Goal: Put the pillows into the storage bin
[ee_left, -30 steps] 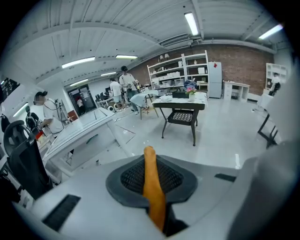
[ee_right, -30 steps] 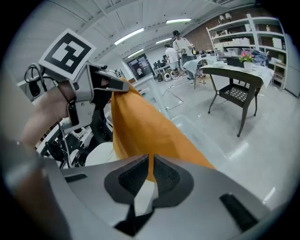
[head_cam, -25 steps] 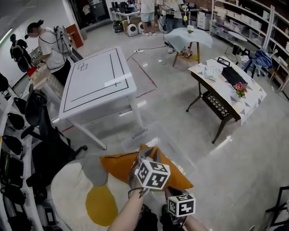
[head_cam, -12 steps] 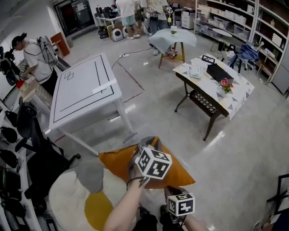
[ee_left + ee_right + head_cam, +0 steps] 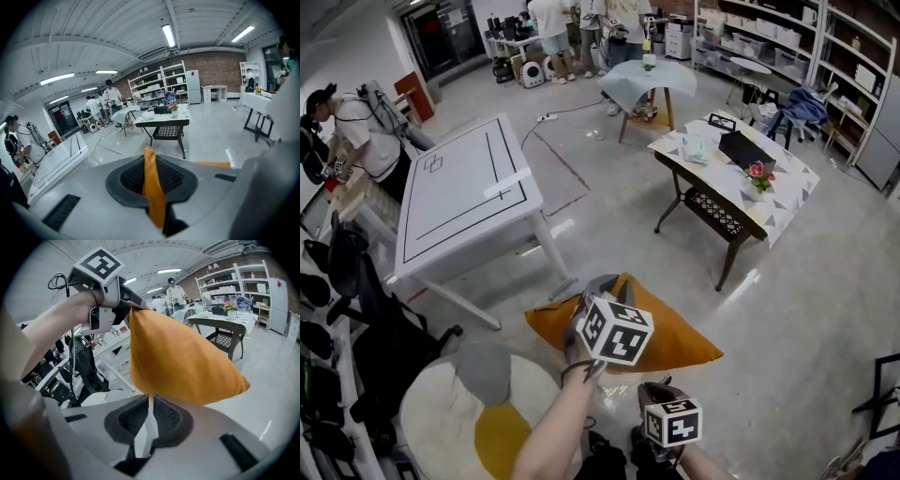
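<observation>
An orange pillow [image 5: 680,337] hangs above the grey floor between my two grippers. My left gripper [image 5: 598,289] is shut on the pillow's top corner; in the left gripper view [image 5: 149,161] a strip of orange fabric [image 5: 153,192] runs between the jaws. My right gripper [image 5: 652,388] is below and nearer to me. In the right gripper view [image 5: 149,404] it is shut on a thin white tag [image 5: 146,427] that hangs from the underside of the pillow [image 5: 178,357]. That view also shows the left gripper [image 5: 127,301] at the pillow's upper corner. A round white, yellow and grey cushion [image 5: 473,417] lies on the floor at the lower left.
A white table [image 5: 459,202] stands to the left ahead. A wooden table [image 5: 741,183] with flowers is to the right. A black chair [image 5: 389,342] and racks line the left edge. A person [image 5: 356,127] stands at the far left, others at the back.
The orange pillow has come up off the cushion's edge and moved right with my left gripper. The right gripper has kept its hold below it.
</observation>
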### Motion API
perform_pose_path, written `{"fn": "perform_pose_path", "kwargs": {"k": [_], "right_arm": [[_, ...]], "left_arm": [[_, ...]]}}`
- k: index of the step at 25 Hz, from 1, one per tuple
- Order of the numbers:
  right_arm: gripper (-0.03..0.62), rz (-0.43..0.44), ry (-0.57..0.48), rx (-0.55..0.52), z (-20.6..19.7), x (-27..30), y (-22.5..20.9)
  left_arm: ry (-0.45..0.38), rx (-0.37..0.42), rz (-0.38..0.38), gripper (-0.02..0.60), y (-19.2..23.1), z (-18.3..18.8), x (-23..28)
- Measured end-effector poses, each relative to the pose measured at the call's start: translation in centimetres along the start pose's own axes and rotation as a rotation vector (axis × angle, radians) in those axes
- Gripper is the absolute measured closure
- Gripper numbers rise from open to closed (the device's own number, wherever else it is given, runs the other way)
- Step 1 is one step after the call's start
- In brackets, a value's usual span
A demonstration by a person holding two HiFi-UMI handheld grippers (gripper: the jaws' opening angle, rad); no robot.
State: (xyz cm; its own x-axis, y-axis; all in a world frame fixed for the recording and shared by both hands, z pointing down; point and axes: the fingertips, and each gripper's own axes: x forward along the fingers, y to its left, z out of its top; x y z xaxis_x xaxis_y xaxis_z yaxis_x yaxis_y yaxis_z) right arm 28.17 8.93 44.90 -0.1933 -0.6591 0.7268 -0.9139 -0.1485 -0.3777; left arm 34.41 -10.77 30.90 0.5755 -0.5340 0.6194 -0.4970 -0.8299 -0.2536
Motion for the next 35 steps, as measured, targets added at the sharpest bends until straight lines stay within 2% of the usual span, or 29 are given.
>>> {"fn": "perform_pose_path", "kwargs": {"k": [3,6,9,12,16,21,27,35], "right_arm": [[0.563,0.003,0.007,0.004,-0.3,0.3,0.1],[0.563,0.004,0.026,0.004,-1.2,0.7,-0.1],[0.563,-0.006,0.052,0.013,-2.3,1.1,-0.7],[0.563,-0.017,0.066,0.035,-2.9,1.2,-1.2],[0.563,-0.007,0.056,0.038,-2.2,1.4,-1.0],[0.565,0.016,0.041,0.016,-0.8,2.1,-0.3],[0.58,0.038,0.031,-0.022,0.6,2.5,0.7],[0.594,0.111,0.002,-0.098,1.3,1.6,2.9]], "left_arm": [[0.075,-0.035,-0.029,0.535,-0.5,-3.3,2.0],[0.172,-0.102,-0.051,0.518,-1.0,-8.6,5.0],[0.255,-0.129,-0.031,0.514,-0.7,-13.0,7.2],[0.291,-0.157,-0.023,0.529,-0.1,-15.2,7.4],[0.286,-0.302,-0.072,0.528,-0.2,-17.7,5.9],[0.225,-0.436,-0.062,0.528,-0.5,-20.8,3.1],[0.134,-0.59,0.015,0.552,-0.5,-23.9,-2.1],[0.086,-0.668,0.162,0.563,0.9,-27.9,-9.9]]}}
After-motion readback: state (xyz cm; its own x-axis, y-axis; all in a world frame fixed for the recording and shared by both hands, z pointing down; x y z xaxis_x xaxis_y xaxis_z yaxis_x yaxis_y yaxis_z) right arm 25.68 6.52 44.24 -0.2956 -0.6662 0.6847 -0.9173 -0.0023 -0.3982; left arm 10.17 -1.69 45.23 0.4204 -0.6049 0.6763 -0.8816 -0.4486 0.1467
